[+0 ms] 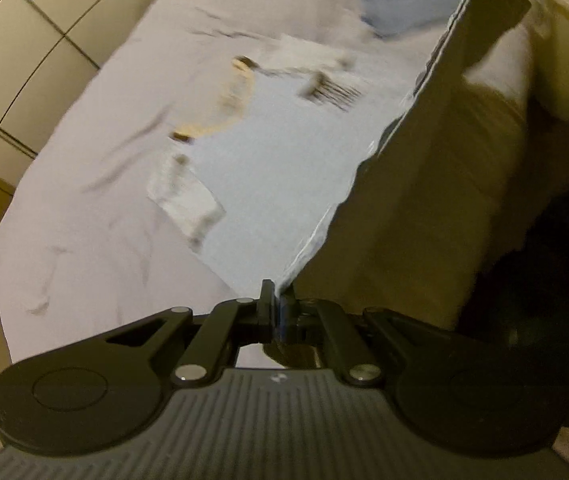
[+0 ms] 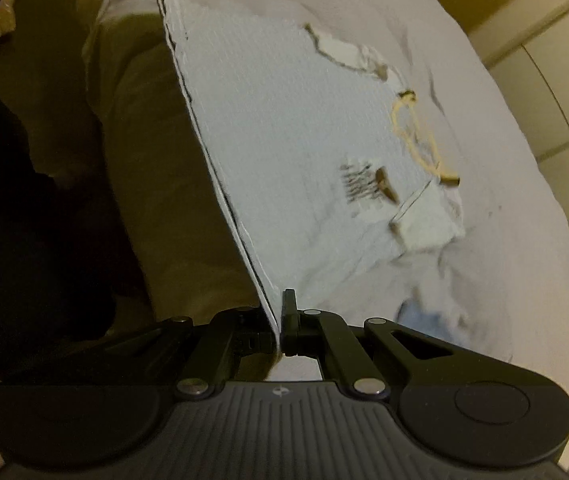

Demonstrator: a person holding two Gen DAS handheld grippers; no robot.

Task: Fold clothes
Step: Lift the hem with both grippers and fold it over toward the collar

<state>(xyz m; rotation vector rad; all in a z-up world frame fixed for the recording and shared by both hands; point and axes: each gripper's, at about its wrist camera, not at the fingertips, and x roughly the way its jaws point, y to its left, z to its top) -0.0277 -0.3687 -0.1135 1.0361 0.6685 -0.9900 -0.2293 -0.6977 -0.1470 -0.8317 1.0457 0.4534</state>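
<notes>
So I've got one pale blue-white knit garment with a cream drawcord and a printed label inside (image 1: 284, 168) stretched taut between both tools, its held edge running like a straight line from one to the other while the rest drapes down onto the white-sheeted bed (image 1: 84, 208). The left gripper (image 1: 273, 312) has its fingers pinched narrow on one end of that edge, and the right gripper (image 2: 280, 320) is pinched the same way on the other end; in the left view I can just see the right one at the far top right. Handling-wise it looks light and totally floppy: it sags wherever it isn't under tension, so I reckon the corners of the edge are the right place to grip, which is where both grips sit now. The knit looks grippy rather than slick, nothing fragile, though the drawcord (image 2: 416, 136) could snag or bunch in a fold. Count: one garment in hand, one drawcord, one label patch (image 2: 358, 182), and one blue cloth (image 1: 408, 4) lying on the bed at the far side, blurry, so I can't tell what it is. Whether this lift is an early fold or a later one, I can't tell.
</notes>
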